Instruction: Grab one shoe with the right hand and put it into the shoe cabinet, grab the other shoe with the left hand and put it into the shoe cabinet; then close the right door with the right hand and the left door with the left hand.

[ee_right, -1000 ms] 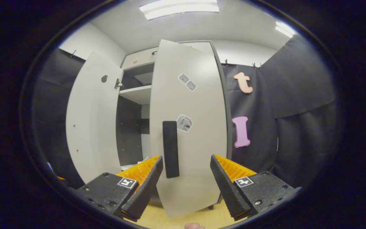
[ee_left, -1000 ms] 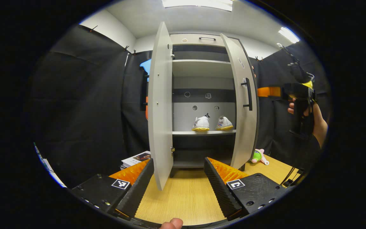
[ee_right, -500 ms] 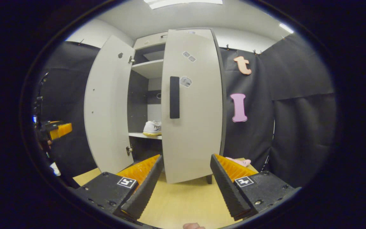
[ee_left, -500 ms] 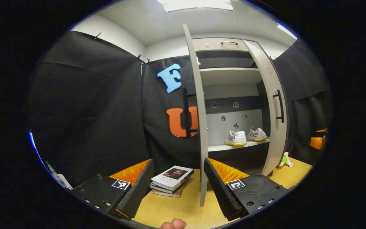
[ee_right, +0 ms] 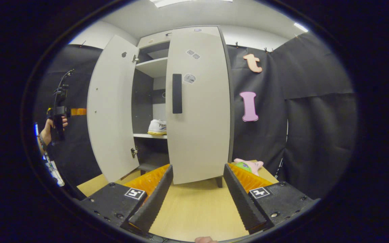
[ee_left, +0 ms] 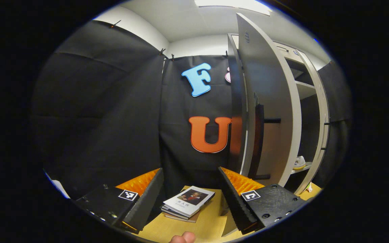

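L gripper [ee_left: 191,195] open, jaws wide apart, nothing btwn them; it sits low over the wooden tabletop [ee_left: 211,224], out to the left of the shoe cabinet [ee_left: 307,101]. Just past its fingers a small stack of books [ee_left: 188,203] lies on the table. A fingertip [ee_left: 182,237] shows at bottom edge of the left gripper view. R finger of this gripper overlaps the lower end of the left door [ee_left: 268,111], seen from its outer face w/ black handle [ee_left: 258,140]; can't tell if touching. Left door stands swung out, well open. Behind it, a bit of one shoe [ee_left: 299,163] shows on the cabinet shelf.

R gripper [ee_right: 198,199] also open, empty, fingers spread over bare tabletop [ee_right: 194,209] in front of the cabinet, apart from it. Right door [ee_right: 198,108] looks shut or nearly so, flat to the cabinet front, black handle [ee_right: 177,93] upright near its left edge. Left door [ee_right: 111,111] in the right gripper view hangs open, inner face showing. In the gap: white shoe w/ yellowish sole [ee_right: 157,127] on the middle shelf [ee_right: 149,136]; second shoe hidden behind right door. Plush toy [ee_right: 248,166] on table by the cabinet's right foot. Far left of this view, a hand [ee_right: 47,130] holds the other gripper up, level w/ the open door's outer side.
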`<action>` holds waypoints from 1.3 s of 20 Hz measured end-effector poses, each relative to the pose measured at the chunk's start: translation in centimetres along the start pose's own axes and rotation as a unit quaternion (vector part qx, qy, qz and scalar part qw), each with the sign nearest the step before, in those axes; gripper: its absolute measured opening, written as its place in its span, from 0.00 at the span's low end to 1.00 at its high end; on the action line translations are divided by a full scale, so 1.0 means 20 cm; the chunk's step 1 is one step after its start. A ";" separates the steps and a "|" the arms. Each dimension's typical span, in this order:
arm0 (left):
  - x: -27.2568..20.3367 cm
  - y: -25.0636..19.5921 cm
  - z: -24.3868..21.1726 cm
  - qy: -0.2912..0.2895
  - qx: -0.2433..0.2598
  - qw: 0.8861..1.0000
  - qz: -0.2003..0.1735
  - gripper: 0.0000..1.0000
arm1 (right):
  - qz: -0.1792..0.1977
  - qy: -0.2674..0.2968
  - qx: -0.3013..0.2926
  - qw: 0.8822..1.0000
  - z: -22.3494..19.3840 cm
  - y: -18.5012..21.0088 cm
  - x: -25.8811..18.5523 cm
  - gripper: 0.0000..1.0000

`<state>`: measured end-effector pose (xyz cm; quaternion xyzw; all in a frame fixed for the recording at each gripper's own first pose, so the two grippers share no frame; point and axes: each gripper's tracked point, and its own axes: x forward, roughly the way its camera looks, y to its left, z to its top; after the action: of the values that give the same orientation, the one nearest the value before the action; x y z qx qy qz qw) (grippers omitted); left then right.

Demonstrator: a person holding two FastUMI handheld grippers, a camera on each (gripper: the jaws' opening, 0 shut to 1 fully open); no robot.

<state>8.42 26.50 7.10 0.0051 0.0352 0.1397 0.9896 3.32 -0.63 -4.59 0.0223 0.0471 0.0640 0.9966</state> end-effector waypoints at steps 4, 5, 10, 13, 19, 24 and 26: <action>0.01 -0.09 0.07 -0.017 0.026 0.999 -0.020 0.95 | -0.007 -0.005 0.002 1.000 0.02 -0.02 0.01 0.98; 0.03 -0.09 0.08 -0.019 0.032 0.999 -0.022 0.93 | -0.006 -0.006 0.004 1.000 0.03 -0.02 0.01 0.98; 0.02 -0.14 0.04 0.002 -0.011 0.999 -0.044 0.82 | 0.000 -0.011 -0.002 1.000 0.05 0.02 0.04 0.98; 0.01 -0.16 0.06 -0.013 0.006 0.999 -0.033 0.94 | 0.003 -0.018 -0.008 1.000 0.08 0.04 0.04 0.93; -0.03 -0.39 0.05 -0.013 -0.008 0.997 -0.081 0.93 | -0.001 -0.020 -0.006 1.000 0.10 0.02 0.05 0.98; -0.05 -0.54 0.07 -0.024 -0.009 0.995 -0.099 0.93 | -0.014 -0.019 -0.007 1.000 0.09 -0.03 0.04 0.98; -0.05 -0.59 0.11 -0.032 -0.020 0.994 -0.107 0.93 | -0.018 -0.019 -0.002 1.000 0.09 -0.05 0.04 0.98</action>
<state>10.90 14.80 9.17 -0.0144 0.0013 0.0335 0.9993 4.44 -1.65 -2.90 0.0206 0.0288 0.0454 0.9983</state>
